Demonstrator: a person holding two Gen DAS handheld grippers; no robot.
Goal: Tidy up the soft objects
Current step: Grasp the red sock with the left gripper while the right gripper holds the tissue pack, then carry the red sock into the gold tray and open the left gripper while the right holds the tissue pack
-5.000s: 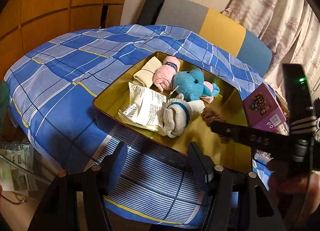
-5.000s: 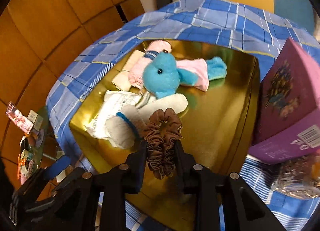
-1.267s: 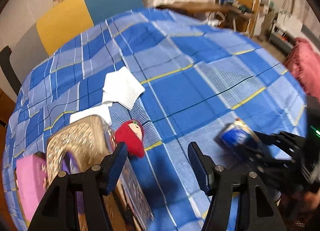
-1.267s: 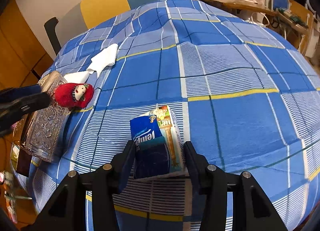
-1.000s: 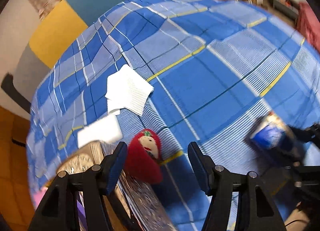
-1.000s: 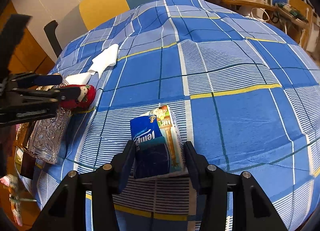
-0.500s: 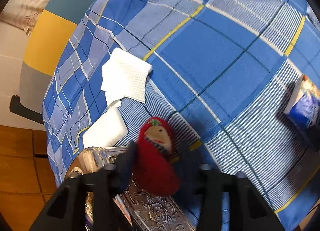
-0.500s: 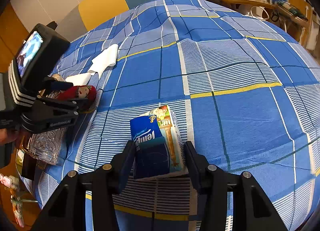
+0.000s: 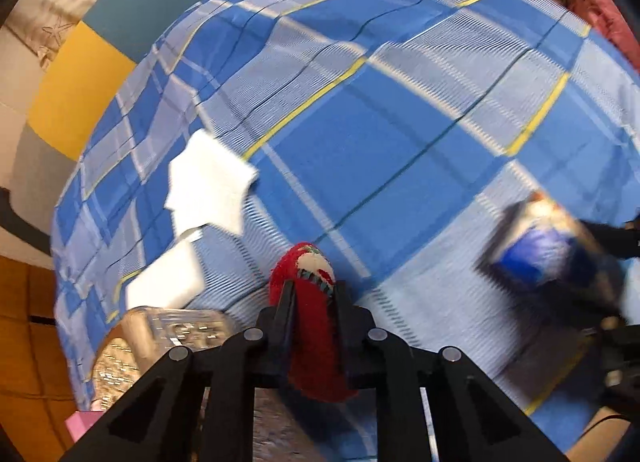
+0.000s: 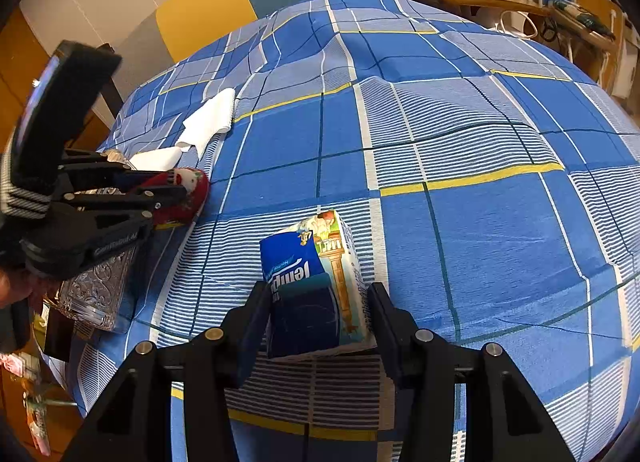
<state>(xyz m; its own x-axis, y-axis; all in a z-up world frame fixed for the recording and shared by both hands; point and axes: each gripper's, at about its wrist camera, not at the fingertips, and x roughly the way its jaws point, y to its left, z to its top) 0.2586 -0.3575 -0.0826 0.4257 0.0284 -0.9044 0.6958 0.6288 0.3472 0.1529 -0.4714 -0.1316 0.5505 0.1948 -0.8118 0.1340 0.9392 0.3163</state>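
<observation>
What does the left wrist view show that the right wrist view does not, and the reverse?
Left wrist only: the left tool seen from behind, shut on the red plush doll. Right wrist only: the tissue pack sharp between the right tool fingers, and cluttered furniture at the far right. Both: the blue checked tablecloth, the white folded cloth, the doll and the embossed tin; the pack is only a blur in the left view.

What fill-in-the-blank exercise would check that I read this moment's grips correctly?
1. The left gripper is shut on a plush toy coloured ____.
2. The tissue pack sits between the fingers of the ____ gripper.
3. The folded white cloth lies on a checked tablecloth that is mostly ____.

Missing words: red; right; blue
</observation>
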